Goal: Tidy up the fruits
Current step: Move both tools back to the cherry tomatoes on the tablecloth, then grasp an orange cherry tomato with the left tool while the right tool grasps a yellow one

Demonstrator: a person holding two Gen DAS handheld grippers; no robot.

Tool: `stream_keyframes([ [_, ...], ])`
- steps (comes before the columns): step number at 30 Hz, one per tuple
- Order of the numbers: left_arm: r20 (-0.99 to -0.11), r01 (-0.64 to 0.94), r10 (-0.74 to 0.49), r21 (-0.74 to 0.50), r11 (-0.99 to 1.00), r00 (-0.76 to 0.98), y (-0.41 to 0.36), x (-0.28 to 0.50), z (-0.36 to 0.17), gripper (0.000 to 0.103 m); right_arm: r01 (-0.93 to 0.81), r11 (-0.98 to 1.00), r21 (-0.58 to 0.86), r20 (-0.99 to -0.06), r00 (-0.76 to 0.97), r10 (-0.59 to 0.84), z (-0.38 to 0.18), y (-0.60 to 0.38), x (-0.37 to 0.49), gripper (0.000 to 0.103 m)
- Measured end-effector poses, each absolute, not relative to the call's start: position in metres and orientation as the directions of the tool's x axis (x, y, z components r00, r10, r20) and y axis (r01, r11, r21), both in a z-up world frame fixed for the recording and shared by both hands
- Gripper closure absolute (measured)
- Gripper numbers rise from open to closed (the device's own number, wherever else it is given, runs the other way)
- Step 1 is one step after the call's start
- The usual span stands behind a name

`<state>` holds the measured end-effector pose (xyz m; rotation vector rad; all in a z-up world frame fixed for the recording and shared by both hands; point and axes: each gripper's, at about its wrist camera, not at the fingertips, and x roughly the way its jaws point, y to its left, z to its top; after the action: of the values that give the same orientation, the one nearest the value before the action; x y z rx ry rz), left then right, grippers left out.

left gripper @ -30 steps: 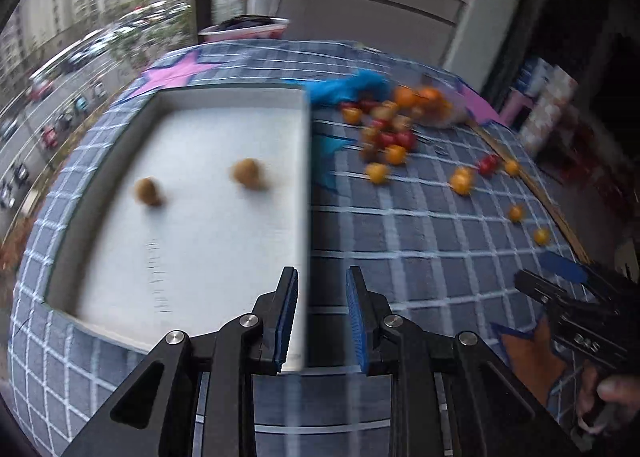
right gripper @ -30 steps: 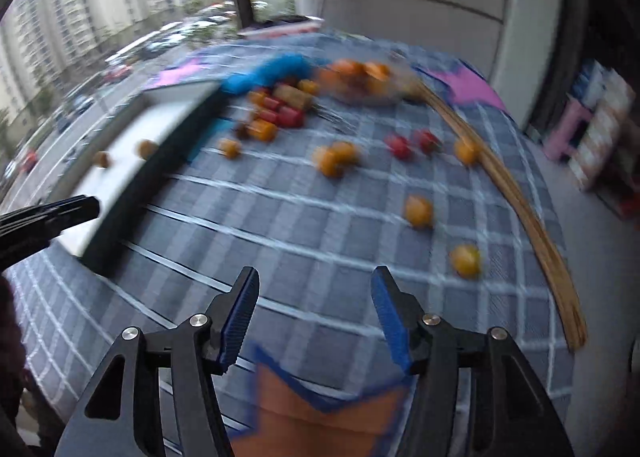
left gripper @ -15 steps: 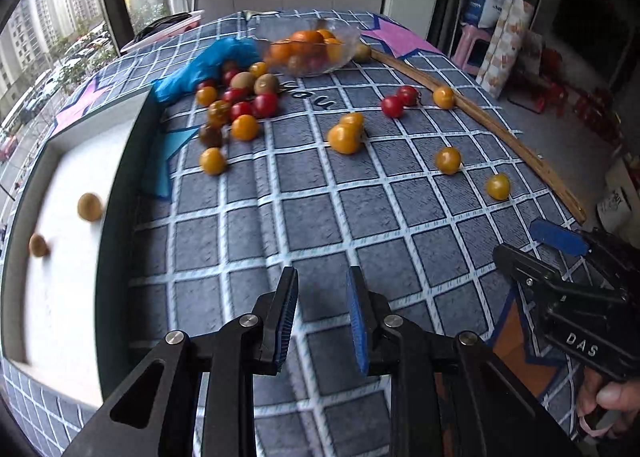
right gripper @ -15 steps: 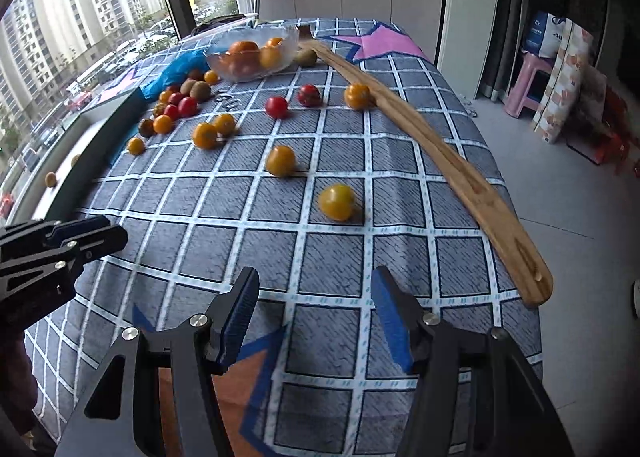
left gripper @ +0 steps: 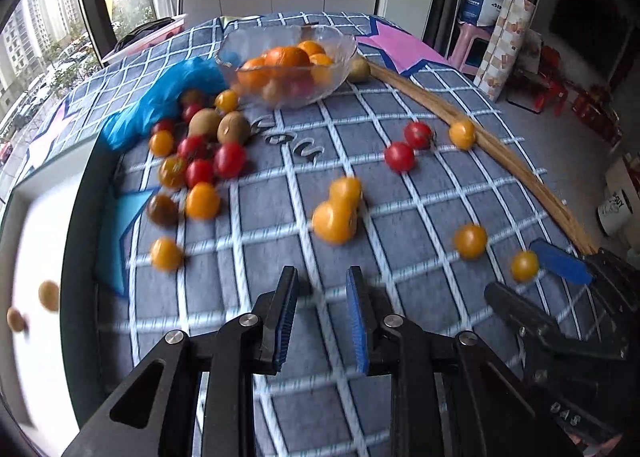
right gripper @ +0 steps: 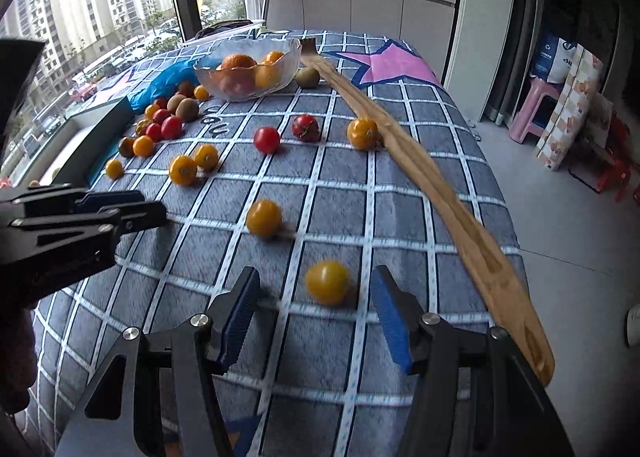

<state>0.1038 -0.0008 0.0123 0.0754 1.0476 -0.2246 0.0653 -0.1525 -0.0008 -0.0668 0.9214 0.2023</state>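
Many small red, yellow and orange tomatoes and two kiwis [left gripper: 218, 125] lie loose on a grey checked tablecloth. My right gripper [right gripper: 316, 309] is open, its fingers either side of and just short of a yellow tomato [right gripper: 327, 281]. My left gripper [left gripper: 320, 313] is open by a narrow gap and empty, a little short of two yellow tomatoes [left gripper: 336, 213]. The white tray [left gripper: 36, 241] at the left holds two small brown fruits [left gripper: 49, 289]. A glass bowl [left gripper: 286, 65] of oranges stands at the back.
A long wooden strip [right gripper: 432, 185] runs along the table's right side. A crumpled blue bag [left gripper: 168, 97] lies beside the bowl. One kiwi [right gripper: 307, 77] sits behind the bowl. The floor drops off at the right, with a pink stool [right gripper: 536, 105].
My left gripper has swung from over the tray to the loose tomatoes in the middle. My right gripper has moved forward so the yellow tomato now lies just ahead of its fingers.
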Motion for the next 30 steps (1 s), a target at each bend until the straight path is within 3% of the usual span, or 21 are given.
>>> stream_keyframes([
  [7, -0.86, 0.261, -0.137, -0.004, 0.965, 0.492, -0.013, 0.122, 0.012, 0.077, -0.221, 0.975, 0.006, -0.787, 0.601, 0.141, -0.001, -0.149, 0.068, 0.056],
  [11, -0.851, 0.267, -0.141, -0.001, 0.964, 0.505, -0.013, 0.123, 0.012, 0.077, -0.231, 0.973, 0.026, -0.784, 0.599, 0.163, 0.0, -0.152, 0.068, 0.081],
  [30, -0.835, 0.296, -0.16, 0.004, 0.955, 0.527, 0.005, 0.063, 0.013, 0.077, -0.263, 0.963, 0.057, -0.794, 0.573, 0.203, 0.001, -0.146, 0.017, 0.081],
])
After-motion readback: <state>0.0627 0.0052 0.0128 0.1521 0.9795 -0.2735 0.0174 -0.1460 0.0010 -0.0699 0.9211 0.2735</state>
